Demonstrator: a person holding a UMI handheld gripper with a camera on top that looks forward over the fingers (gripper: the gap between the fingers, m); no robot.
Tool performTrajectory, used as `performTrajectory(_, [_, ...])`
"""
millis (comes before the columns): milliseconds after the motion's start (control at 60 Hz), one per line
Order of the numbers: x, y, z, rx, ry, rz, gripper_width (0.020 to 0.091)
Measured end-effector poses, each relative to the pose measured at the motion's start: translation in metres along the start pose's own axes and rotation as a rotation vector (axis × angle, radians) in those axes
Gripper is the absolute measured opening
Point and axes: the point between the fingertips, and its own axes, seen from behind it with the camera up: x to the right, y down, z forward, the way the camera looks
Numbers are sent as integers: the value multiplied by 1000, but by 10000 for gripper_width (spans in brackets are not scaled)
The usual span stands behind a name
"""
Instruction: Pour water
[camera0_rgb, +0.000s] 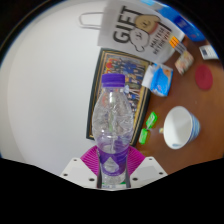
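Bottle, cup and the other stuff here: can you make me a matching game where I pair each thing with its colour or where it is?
Things:
1. water bottle
2. cup
3. green clip
4. GIFT sign

Clues:
A. white, standing right of the bottle on the brown table
B. purple cap, held between the fingers of the tool
C. far behind the bottle, black letters
D. bright green, lying between the bottle and the cup

Pairs: 1-B, 2-A, 3-D, 4-C
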Motion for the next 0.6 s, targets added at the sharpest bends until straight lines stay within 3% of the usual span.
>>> performTrajectory(200, [-10,-97,-33,133,155,-707,317])
performTrajectory(367, [35,-175,-52,226,333,-1088,316])
performTrajectory(450, [75,-205,-58,245,421,-1199,314])
performTrajectory(600, [143,-225,-59,175,528,-1331,316])
